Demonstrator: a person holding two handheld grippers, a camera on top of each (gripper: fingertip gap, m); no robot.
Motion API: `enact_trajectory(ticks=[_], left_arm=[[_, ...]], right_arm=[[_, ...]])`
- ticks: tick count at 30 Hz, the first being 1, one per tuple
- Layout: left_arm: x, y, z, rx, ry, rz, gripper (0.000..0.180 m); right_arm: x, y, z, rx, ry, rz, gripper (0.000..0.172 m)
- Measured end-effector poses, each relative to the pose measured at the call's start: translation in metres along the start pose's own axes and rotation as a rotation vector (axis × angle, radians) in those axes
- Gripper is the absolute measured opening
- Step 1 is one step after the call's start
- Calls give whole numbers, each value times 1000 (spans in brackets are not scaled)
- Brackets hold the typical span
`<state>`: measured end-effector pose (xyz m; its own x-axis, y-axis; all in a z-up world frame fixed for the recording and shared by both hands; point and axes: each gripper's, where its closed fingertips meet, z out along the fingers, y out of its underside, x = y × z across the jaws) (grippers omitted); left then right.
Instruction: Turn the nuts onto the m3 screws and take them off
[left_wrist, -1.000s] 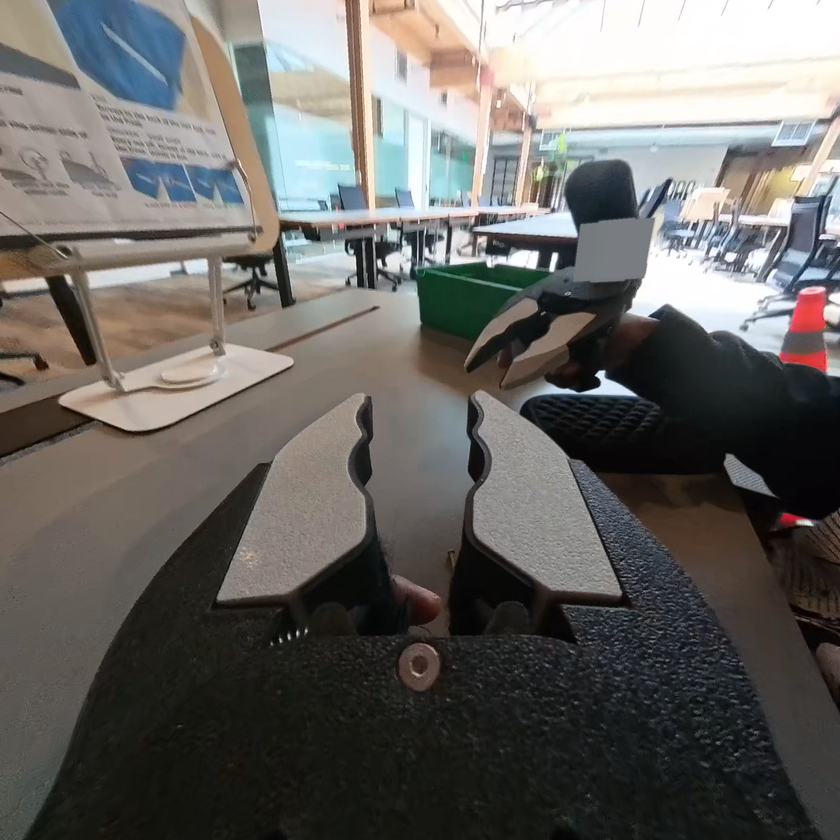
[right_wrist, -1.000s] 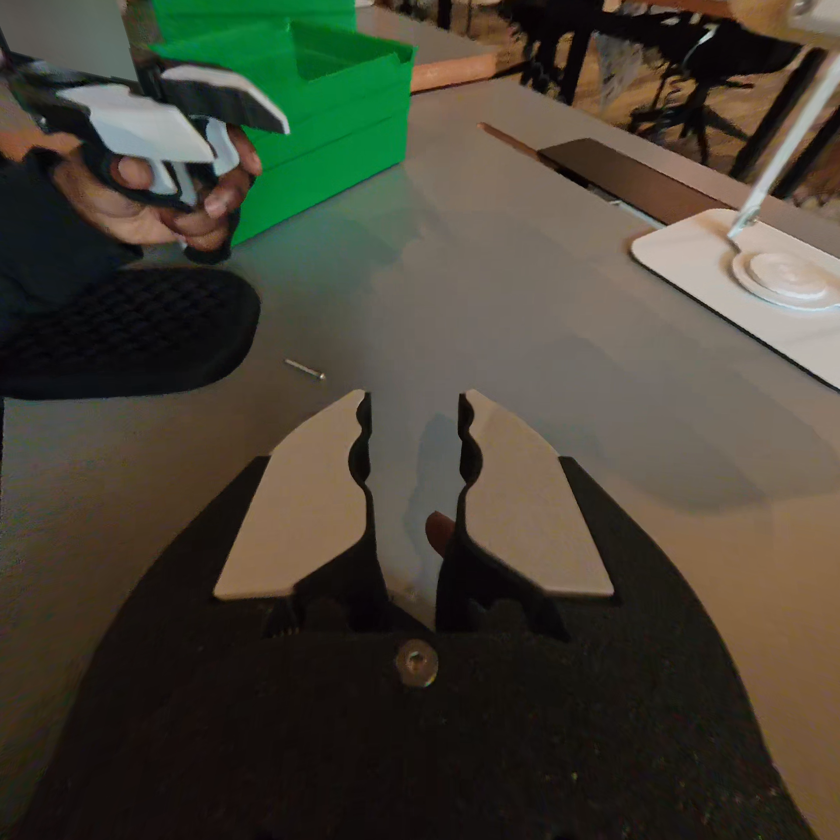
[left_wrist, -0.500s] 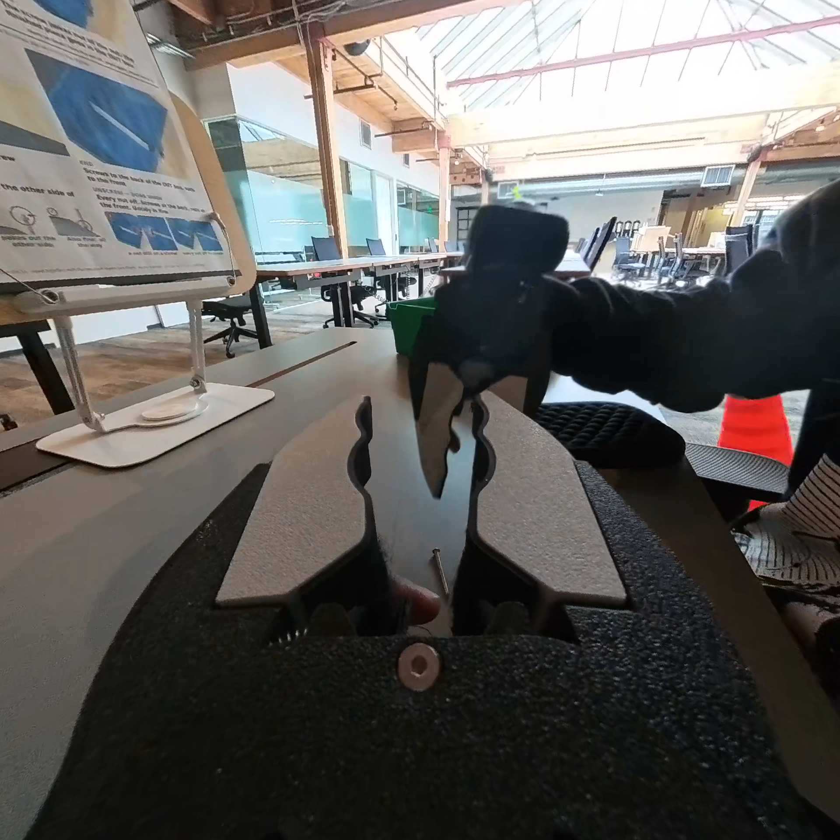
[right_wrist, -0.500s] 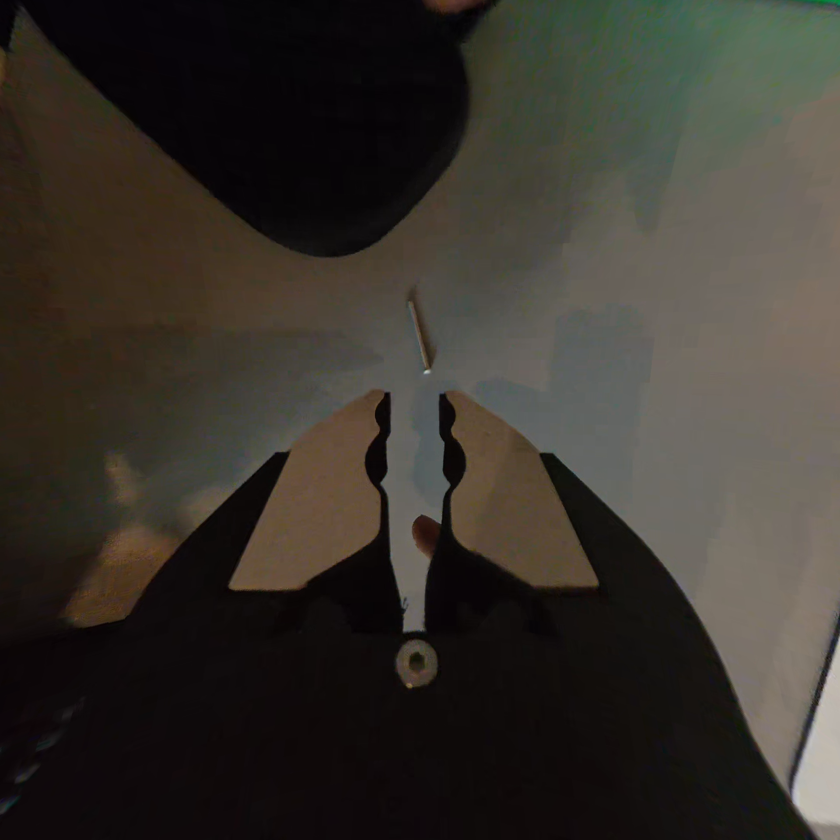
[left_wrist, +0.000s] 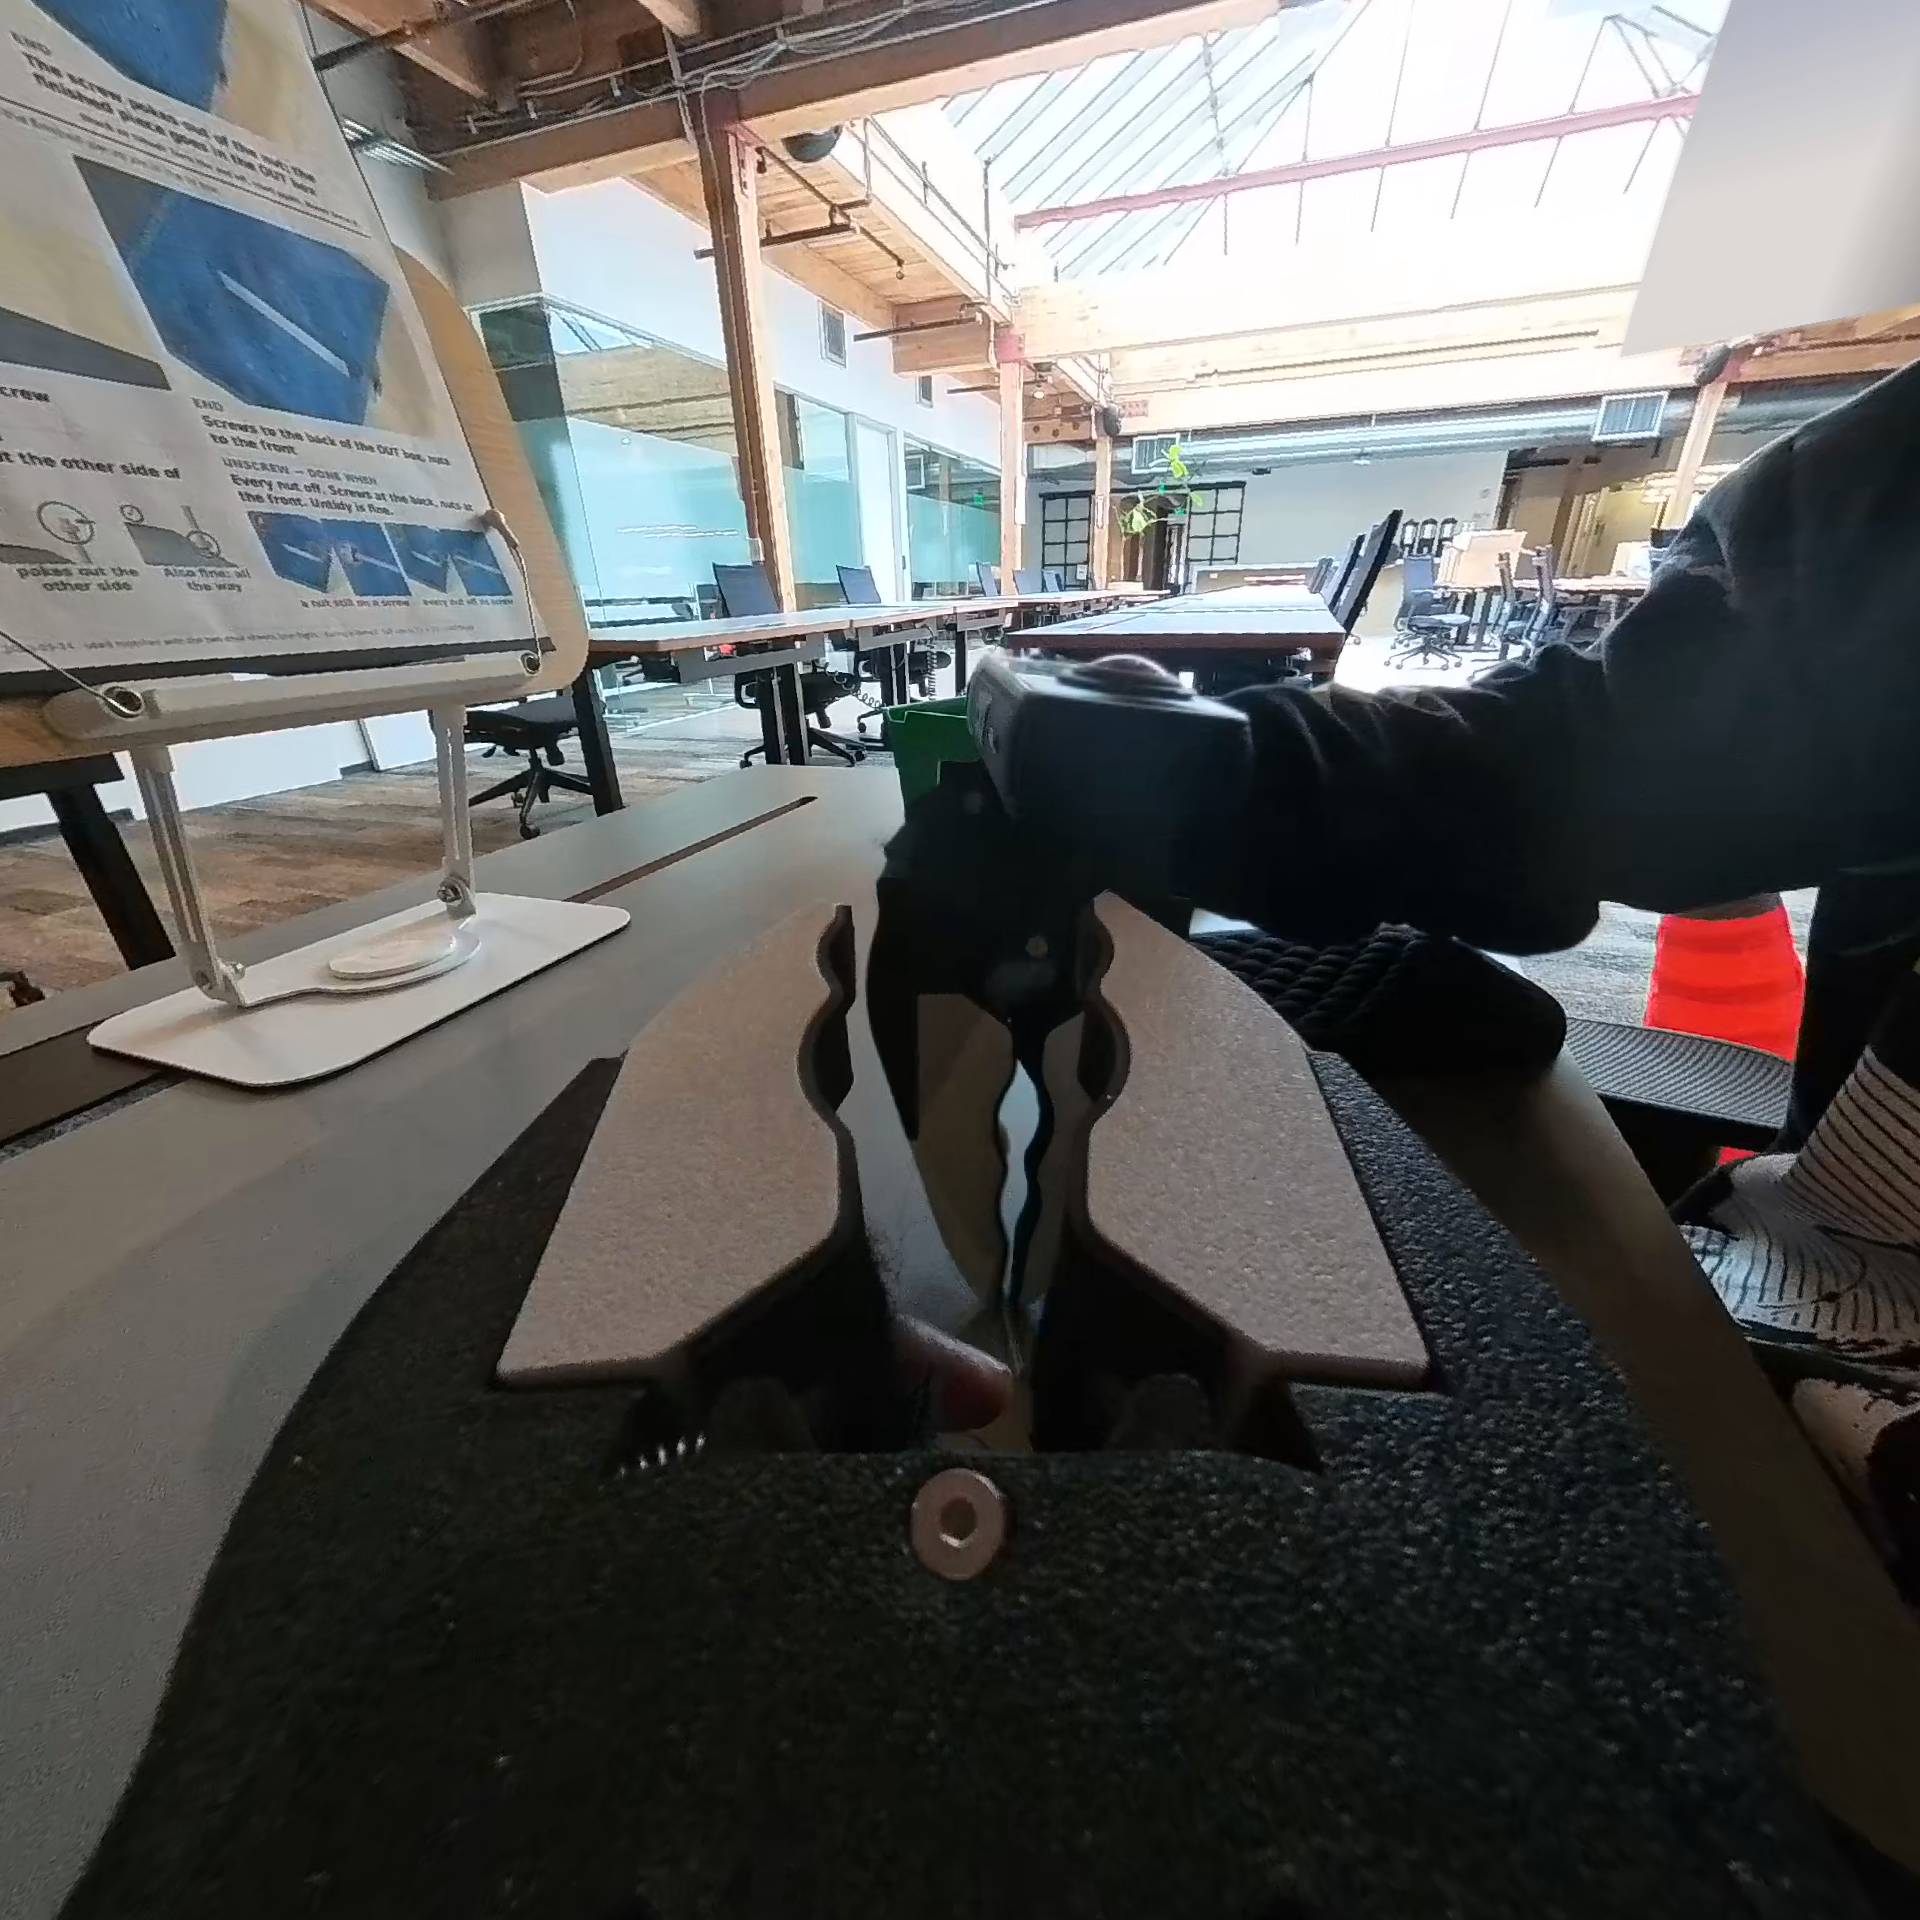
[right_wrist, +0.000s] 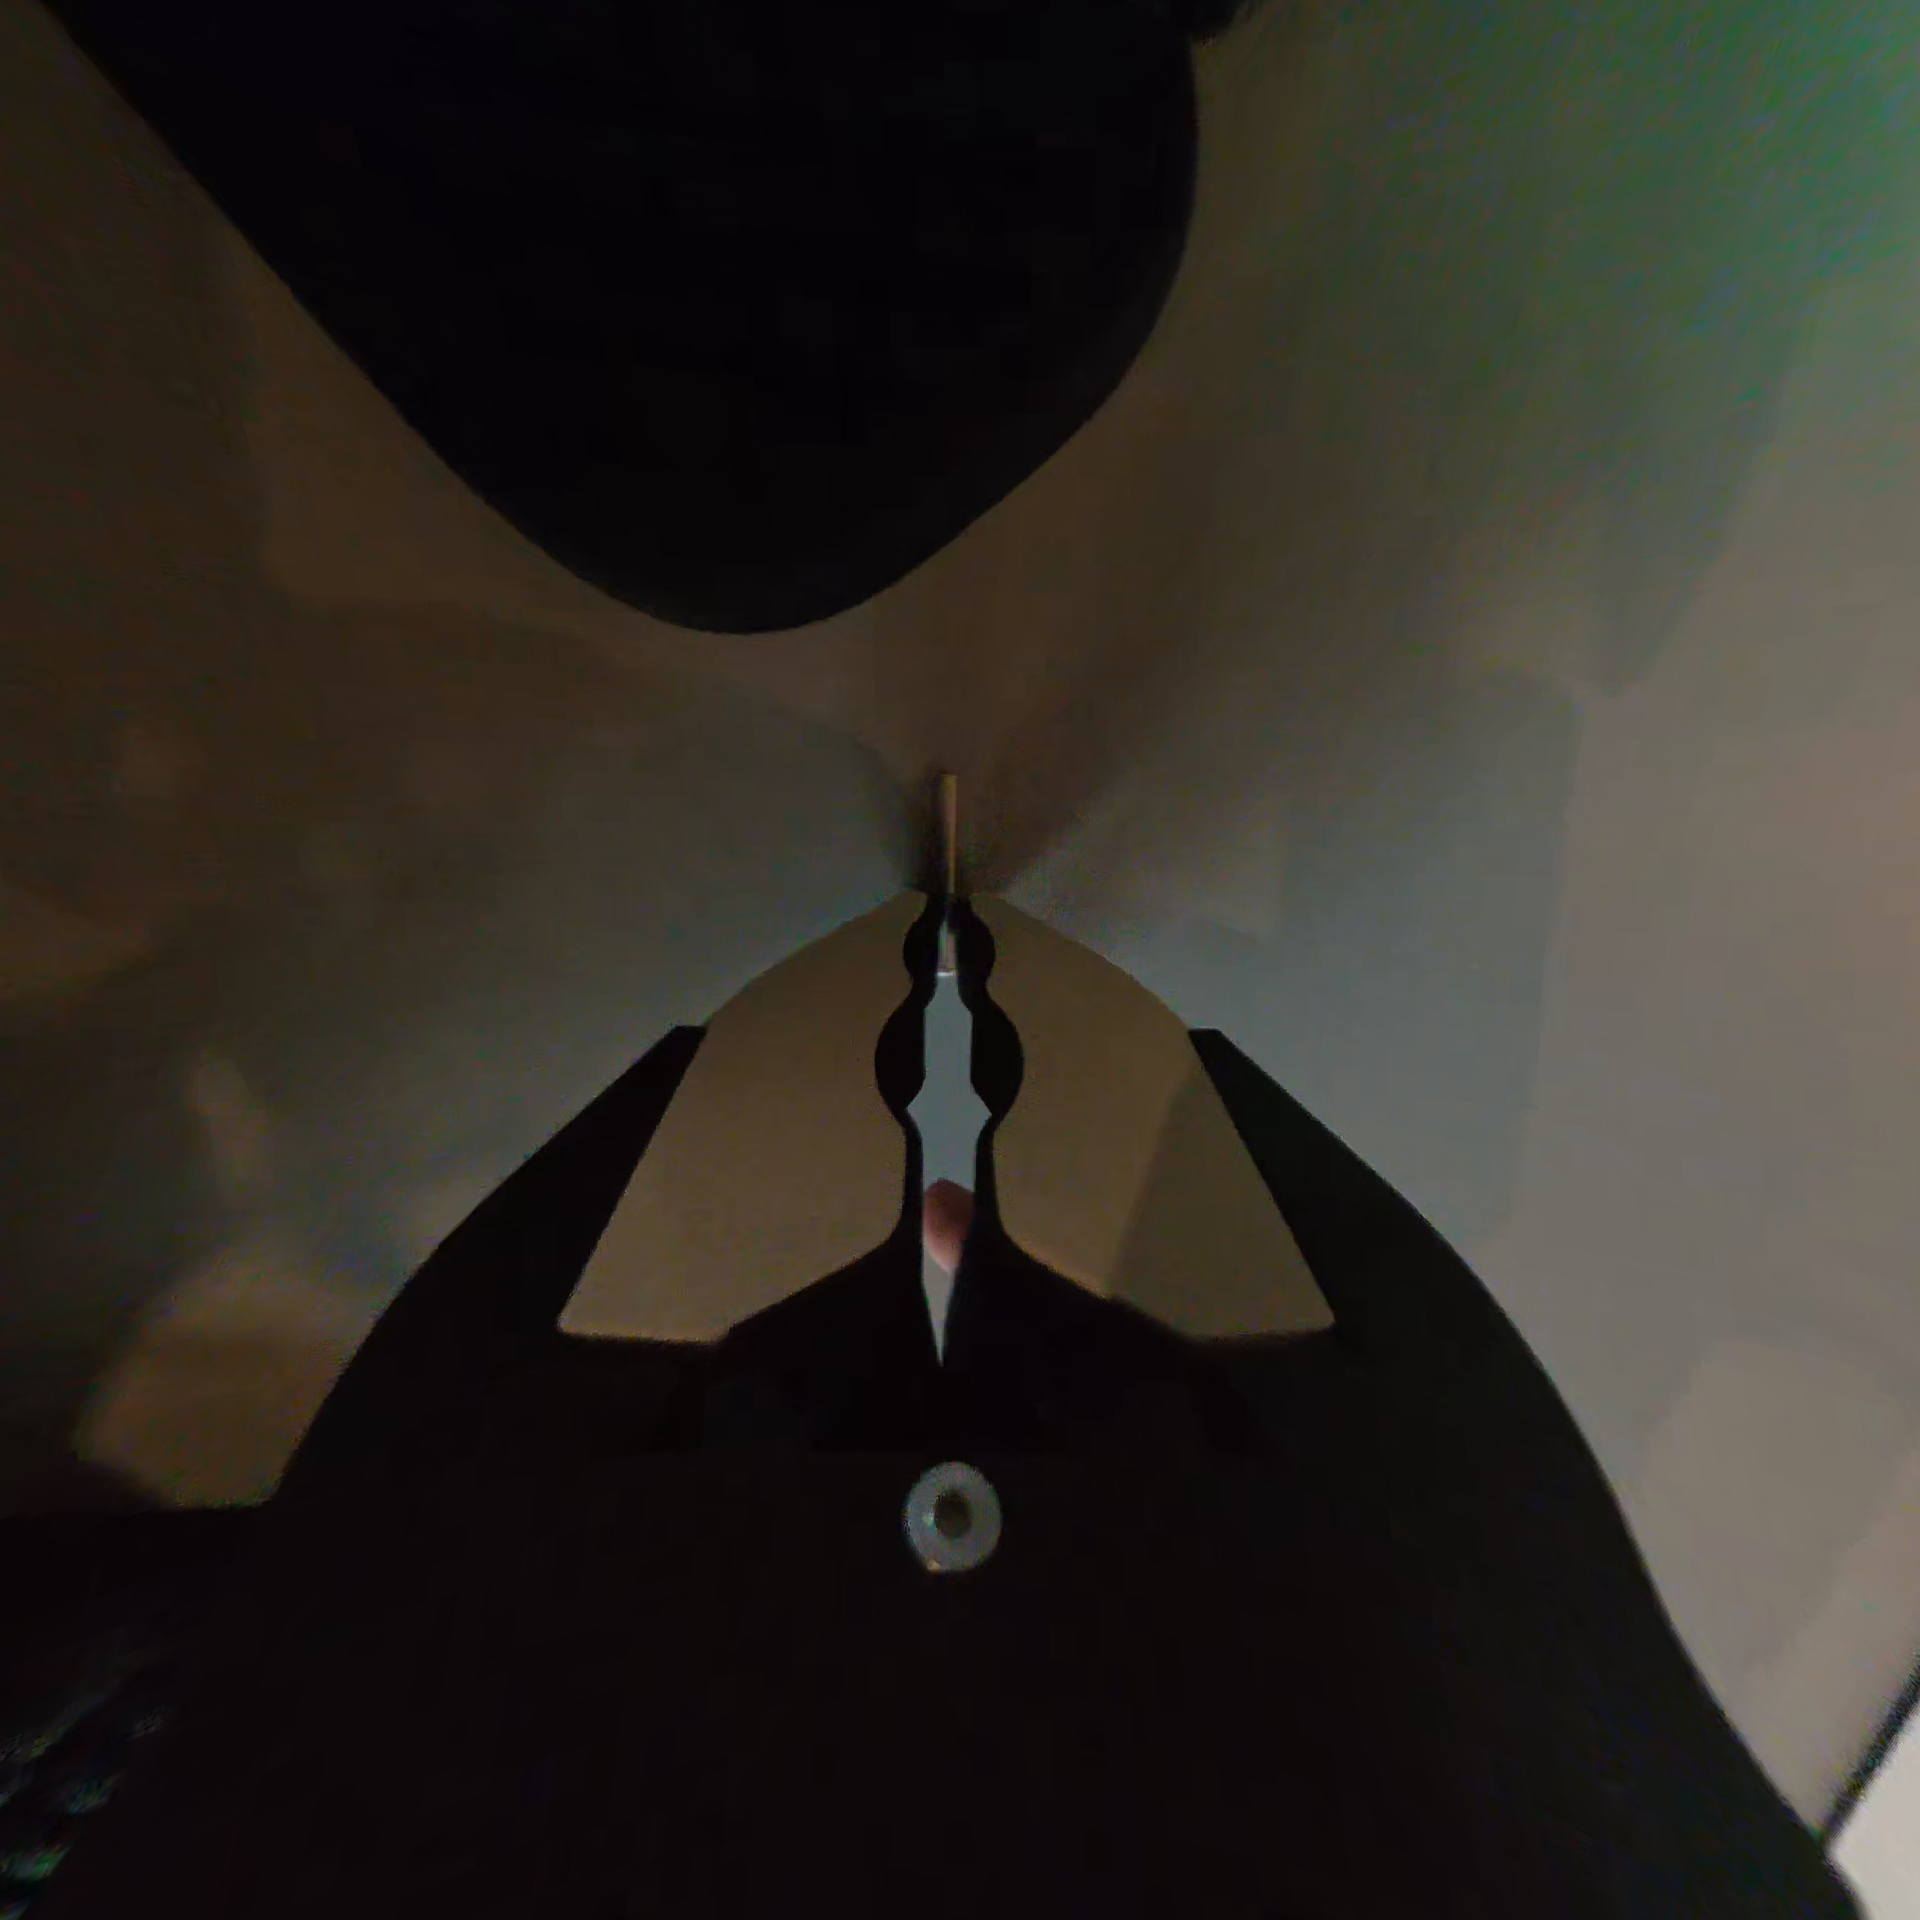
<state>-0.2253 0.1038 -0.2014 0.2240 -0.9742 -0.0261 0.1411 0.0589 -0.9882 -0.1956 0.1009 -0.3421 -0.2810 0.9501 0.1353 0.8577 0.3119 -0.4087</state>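
A thin metal screw (right_wrist: 948, 831) lies on the grey table (right_wrist: 1455, 727), pointing away from me. My right gripper (right_wrist: 948, 912) points steeply down at the table, and its fingertips are shut on the head end of the screw; the shaft sticks out past the tips. In the left wrist view the right gripper (left_wrist: 1010, 1304) reaches down between the wide-open fingers of my left gripper (left_wrist: 971, 914). The left gripper holds nothing and its pads (left_wrist: 707, 1174) touch nothing. No nut shows in either view.
A white paper stand (left_wrist: 364, 977) sits on the table at the left. A green bin (left_wrist: 920, 743) stands behind the right gripper. A black mesh pad (left_wrist: 1403, 997) lies at the right, dark in the right wrist view (right_wrist: 727, 312). An orange cone (left_wrist: 1725, 977) stands beyond. The grippers' ends are close to 15 centimetres from one another.
My right gripper swung over from the right, tipped down onto the screw between the left gripper's fingers, and its jaws narrowed until they closed on it. The left gripper stayed open.
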Motion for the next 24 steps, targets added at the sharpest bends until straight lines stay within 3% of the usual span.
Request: enact_trajectory(ticks=[1, 6, 9, 16, 20, 24], left_arm=[[0, 0, 0, -1, -3, 2, 40], [-2, 0, 1, 10, -19, 11, 40], [-4, -3, 0, 29, -34, 12, 40], [-6, -21, -2, 157, -31, -78, 39], [-1, -24, 3, 181, 1, -121, 36], [7, -20, 11, 157, 34, -125, 29]], right_arm=[[0, -1, 0, 12, 1, 7, 2], [-1, -1, -3, 92, 17, 46, 1], [3, -14, -23, 273, 45, 126, 1], [21, -59, -104, 865, 169, 295, 1], [23, -74, -119, 1038, 191, 329, 1], [24, -83, -120, 1099, 195, 328, 1]])
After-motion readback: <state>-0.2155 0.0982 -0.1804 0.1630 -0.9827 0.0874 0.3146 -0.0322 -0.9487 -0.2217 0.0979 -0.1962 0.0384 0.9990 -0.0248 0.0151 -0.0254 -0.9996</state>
